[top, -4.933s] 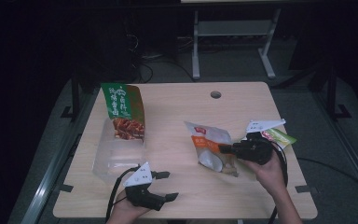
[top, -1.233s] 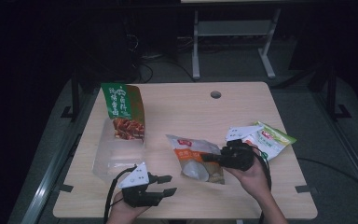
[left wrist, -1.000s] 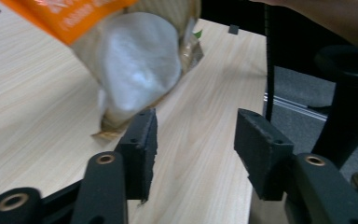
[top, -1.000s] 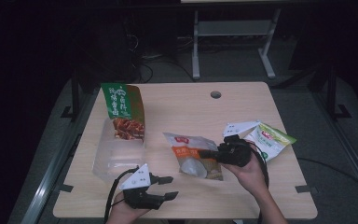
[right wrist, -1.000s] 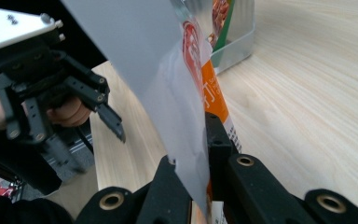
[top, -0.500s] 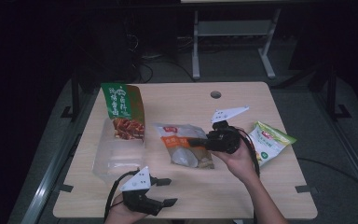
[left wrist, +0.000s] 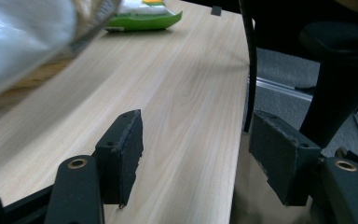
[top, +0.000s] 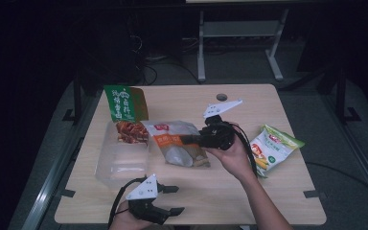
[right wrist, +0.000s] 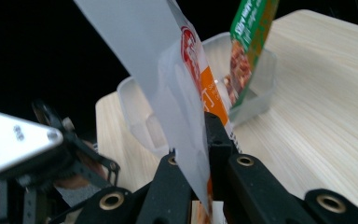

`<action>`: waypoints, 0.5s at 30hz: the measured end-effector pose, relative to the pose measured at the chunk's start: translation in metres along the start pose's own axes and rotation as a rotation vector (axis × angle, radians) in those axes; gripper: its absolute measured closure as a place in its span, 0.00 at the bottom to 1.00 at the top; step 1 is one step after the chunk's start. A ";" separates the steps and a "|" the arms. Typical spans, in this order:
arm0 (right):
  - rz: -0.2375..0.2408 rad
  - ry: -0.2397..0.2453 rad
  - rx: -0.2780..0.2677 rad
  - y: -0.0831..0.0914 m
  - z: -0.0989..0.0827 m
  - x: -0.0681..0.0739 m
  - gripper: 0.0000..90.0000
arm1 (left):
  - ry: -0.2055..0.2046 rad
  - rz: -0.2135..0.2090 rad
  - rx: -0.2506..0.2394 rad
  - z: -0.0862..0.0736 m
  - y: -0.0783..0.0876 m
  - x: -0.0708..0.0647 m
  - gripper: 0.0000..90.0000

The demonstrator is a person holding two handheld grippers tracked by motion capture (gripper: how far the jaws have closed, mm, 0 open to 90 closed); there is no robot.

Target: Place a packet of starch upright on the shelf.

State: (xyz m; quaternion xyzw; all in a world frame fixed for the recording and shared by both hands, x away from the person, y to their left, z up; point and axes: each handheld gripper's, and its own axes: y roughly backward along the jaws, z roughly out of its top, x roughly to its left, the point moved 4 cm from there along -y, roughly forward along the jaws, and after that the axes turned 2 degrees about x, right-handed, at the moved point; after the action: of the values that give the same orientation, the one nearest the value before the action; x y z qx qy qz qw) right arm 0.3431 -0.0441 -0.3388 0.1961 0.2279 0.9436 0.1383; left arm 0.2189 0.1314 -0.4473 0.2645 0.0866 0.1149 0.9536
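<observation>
My right gripper (top: 188, 140) is shut on the edge of a white and orange snack bag (top: 175, 148) and holds it off the table, just right of a clear plastic bin (top: 120, 165). In the right gripper view the bag (right wrist: 168, 70) hangs from between the closed jaws of this gripper (right wrist: 205, 135), with the bin (right wrist: 261, 93) behind it. A green snack bag (top: 123, 104) stands in the bin's far end. My left gripper (top: 179, 199) rests near the table's front edge. Its jaws have just been opening and stand open with nothing between them (left wrist: 196, 126).
A green and yellow snack bag (top: 274, 148) lies flat on the wooden table (top: 278, 191) at the right. It shows far off in the left gripper view (left wrist: 140, 14). A round cable hole (top: 222, 97) sits near the far edge. Dark floor and a desk frame lie beyond.
The right gripper has carried the white and orange bag leftward and a little upward, from mid-table to beside the bin. The left hand has stayed put, its jaws slightly wider.
</observation>
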 end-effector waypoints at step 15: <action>0.064 0.032 -0.023 -0.036 0.040 0.006 1.00 | 0.013 -0.016 0.004 -0.001 -0.001 -0.001 0.39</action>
State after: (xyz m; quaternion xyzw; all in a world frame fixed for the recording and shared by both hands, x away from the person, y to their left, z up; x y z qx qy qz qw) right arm 0.3617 0.0040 -0.3223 0.1868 0.2130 0.9531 0.1067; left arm 0.2184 0.1305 -0.4488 0.2651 0.0954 0.1091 0.9533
